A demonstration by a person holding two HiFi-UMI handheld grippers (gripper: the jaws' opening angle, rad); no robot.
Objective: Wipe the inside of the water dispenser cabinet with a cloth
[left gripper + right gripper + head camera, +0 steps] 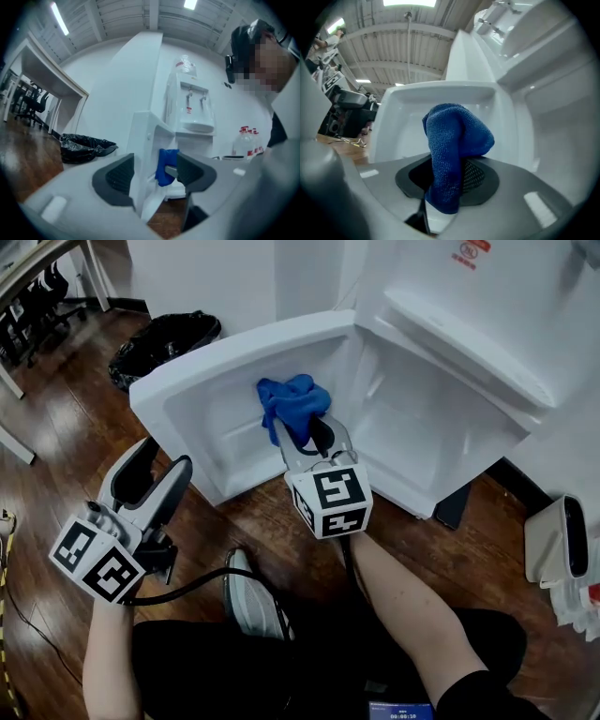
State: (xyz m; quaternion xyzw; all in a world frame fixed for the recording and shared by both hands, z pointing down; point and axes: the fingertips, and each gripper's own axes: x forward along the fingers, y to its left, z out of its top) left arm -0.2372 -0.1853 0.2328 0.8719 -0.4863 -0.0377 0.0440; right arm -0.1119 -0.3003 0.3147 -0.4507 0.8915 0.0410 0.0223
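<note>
- Cloth (292,401): blue, soft, light, bunches easily; best pinched mid-wad, as it is now.
- Right gripper (305,442): clamped on the cloth, the wad sticking out past its tips, at the inner face of the open door (187,395), beside the cabinet (422,427).
- Left gripper (159,460): jaws apart, empty, clear of the door.

Wooden floor (66,427) bears a black bin bag (164,338) and water dispenser (441,296).
</note>
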